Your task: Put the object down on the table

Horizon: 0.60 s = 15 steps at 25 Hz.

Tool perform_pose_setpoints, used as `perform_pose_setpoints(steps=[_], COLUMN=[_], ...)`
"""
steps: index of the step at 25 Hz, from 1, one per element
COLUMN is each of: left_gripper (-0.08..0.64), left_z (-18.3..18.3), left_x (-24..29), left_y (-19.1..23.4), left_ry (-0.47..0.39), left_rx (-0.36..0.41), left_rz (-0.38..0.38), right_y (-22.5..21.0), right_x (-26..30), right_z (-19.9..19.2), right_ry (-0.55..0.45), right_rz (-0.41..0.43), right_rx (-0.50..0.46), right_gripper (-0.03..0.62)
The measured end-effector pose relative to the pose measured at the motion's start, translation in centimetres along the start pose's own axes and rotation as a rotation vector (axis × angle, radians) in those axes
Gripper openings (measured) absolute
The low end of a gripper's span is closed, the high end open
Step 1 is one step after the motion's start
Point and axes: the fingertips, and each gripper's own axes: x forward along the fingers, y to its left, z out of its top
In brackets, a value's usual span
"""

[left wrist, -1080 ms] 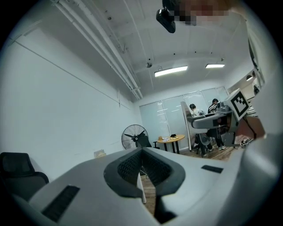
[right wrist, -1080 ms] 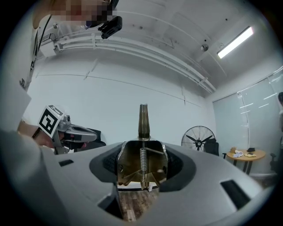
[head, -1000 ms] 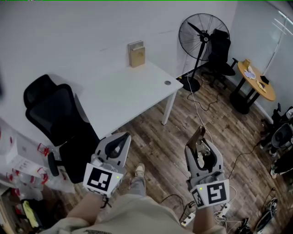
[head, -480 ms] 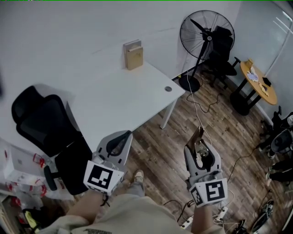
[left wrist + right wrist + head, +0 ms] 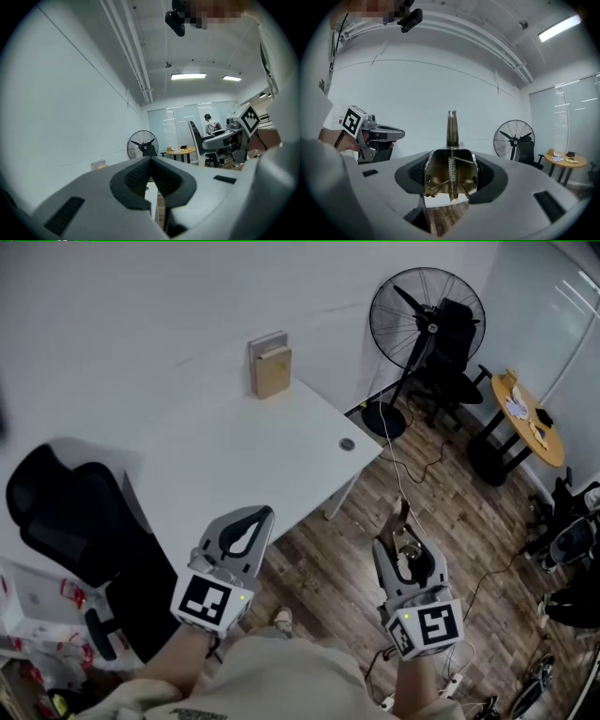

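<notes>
A brass-coloured metal spring clip [image 5: 403, 526] stands between the jaws of my right gripper [image 5: 406, 542], which is shut on it, over the wooden floor. In the right gripper view the clip [image 5: 451, 136] fills the gap between the jaws, its spring in the middle and a narrow blade pointing up past my right gripper [image 5: 451, 169]. My left gripper [image 5: 249, 519] is shut on nothing and hovers by the near edge of the white table [image 5: 234, 451]. In the left gripper view the pads of my left gripper [image 5: 150, 161] meet.
A tan book-like box [image 5: 270, 367] stands at the table's back by the wall. A black office chair [image 5: 66, 512] is to the left. A standing fan [image 5: 427, 310], another chair and a round wooden table [image 5: 536, 413] are at the right. Cables lie on the floor.
The view has shifted towards the table, which now lies closer under the left gripper. Both grippers keep their places in view. The right gripper still holds the clip.
</notes>
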Motion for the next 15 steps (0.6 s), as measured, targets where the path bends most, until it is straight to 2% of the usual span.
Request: perform_pose_setpoints(steps=[15], left_gripper=[0.02], left_z=[-2.9], left_x=[7.1], left_y=[3.3], left_ry=[0.035], left_rx=[-0.016], left_rz=[0.009], right_y=[-5.0], right_x=[6.8], right_z=[-2.3], right_ry=[0.035], right_rz=[-0.003], right_rx=[0.026], right_gripper=[0.215])
